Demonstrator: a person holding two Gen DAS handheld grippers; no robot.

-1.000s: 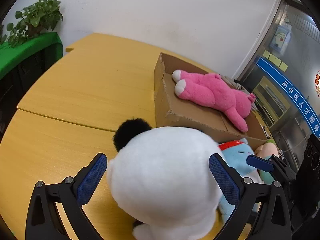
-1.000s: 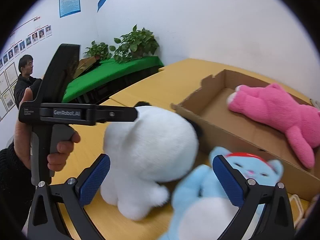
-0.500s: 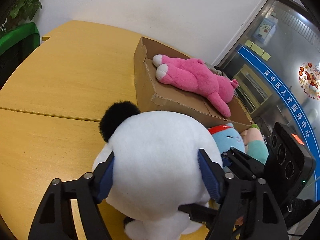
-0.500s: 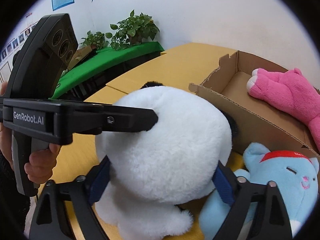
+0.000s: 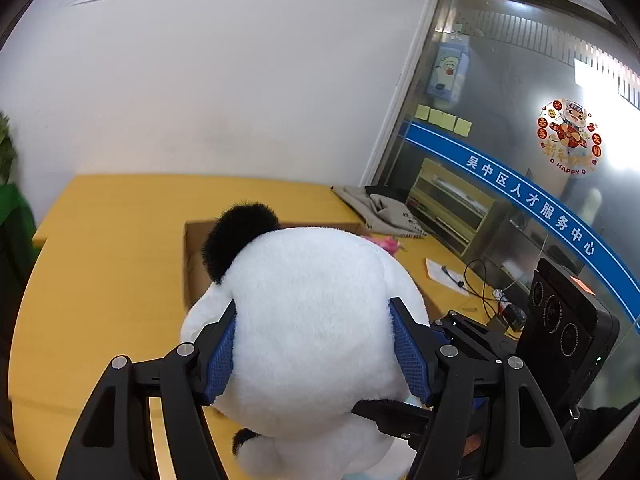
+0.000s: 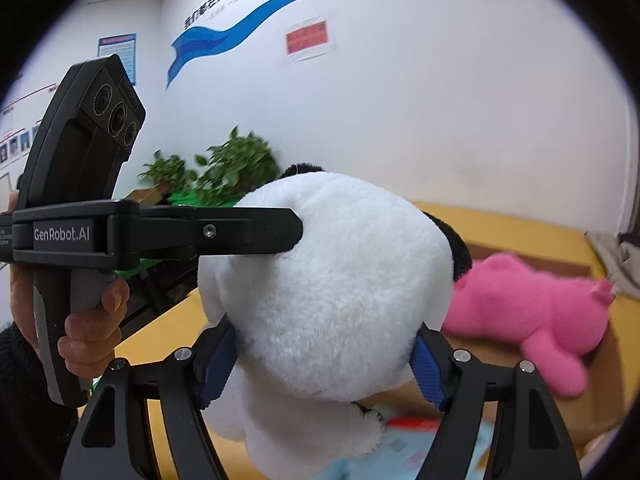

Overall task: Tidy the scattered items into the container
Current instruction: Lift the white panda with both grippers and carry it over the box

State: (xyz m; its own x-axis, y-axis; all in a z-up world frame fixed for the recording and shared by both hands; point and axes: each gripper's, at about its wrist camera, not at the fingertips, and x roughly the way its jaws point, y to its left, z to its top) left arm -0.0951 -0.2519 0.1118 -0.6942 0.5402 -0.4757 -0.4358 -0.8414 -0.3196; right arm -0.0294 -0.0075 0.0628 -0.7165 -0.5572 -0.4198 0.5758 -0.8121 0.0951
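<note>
- both grippers pinch the white panda (image 5: 320, 332) at once, and it hangs above the yellow surface (image 5: 112, 264).
- the left gripper (image 5: 312, 354) has its blue fingers (image 5: 220, 356) sunk into the fur on both sides.
- the right gripper (image 6: 320, 364) has just been closing, and its fingers (image 6: 426, 368) press the head too.
- the box (image 5: 196, 256) sits behind the panda with a pink toy (image 6: 532, 308) inside.
- a hand (image 6: 90, 320) holds the left gripper's handle.
- something light blue shows blurred under the panda.

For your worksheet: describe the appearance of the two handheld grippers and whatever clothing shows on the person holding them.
Both grippers, left and right, have black angular fingers with silver screws and blue ribbed pads. The left one's body carries white "GenRobot.AI" lettering, a grey pistol handle and a black camera block with three lenses. A dark sleeve shows at the wrist.
</note>
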